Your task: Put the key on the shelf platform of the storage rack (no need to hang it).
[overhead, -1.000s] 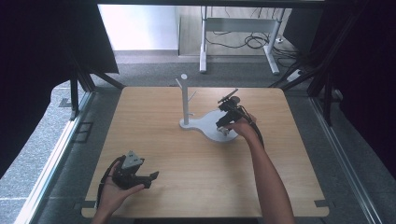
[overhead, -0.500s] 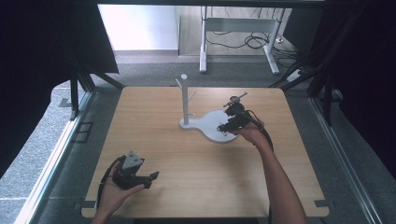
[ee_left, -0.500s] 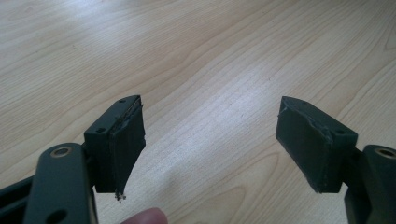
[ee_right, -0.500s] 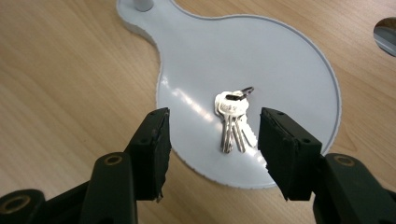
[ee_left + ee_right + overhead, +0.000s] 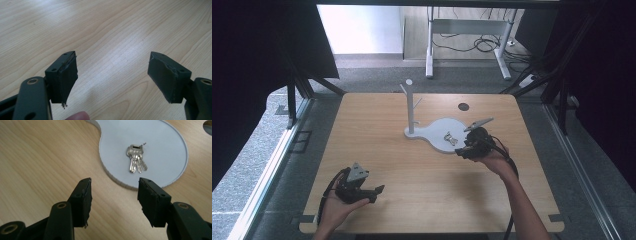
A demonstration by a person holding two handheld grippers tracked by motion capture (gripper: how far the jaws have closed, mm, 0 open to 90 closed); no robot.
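Bunch of keys on the white base of a stand, with two empty hand-held grippers on a wooden counter (image 5: 377, 130).

Near edge, high view: the left hand-held gripper (image 5: 373, 192) rests low over bare wood, jaws wide apart and empty, as the left gripper view (image 5: 112, 80) also shows. Farther in, the right hand-held gripper (image 5: 461, 151) sits at the near rim of the white base (image 5: 439, 131), jaws apart and holding nothing; in the right gripper view (image 5: 113, 202) the bunch of keys (image 5: 136, 158) lies flat on the base just beyond the jaw tips. Behind, the stand's upright post (image 5: 410, 105) rises.
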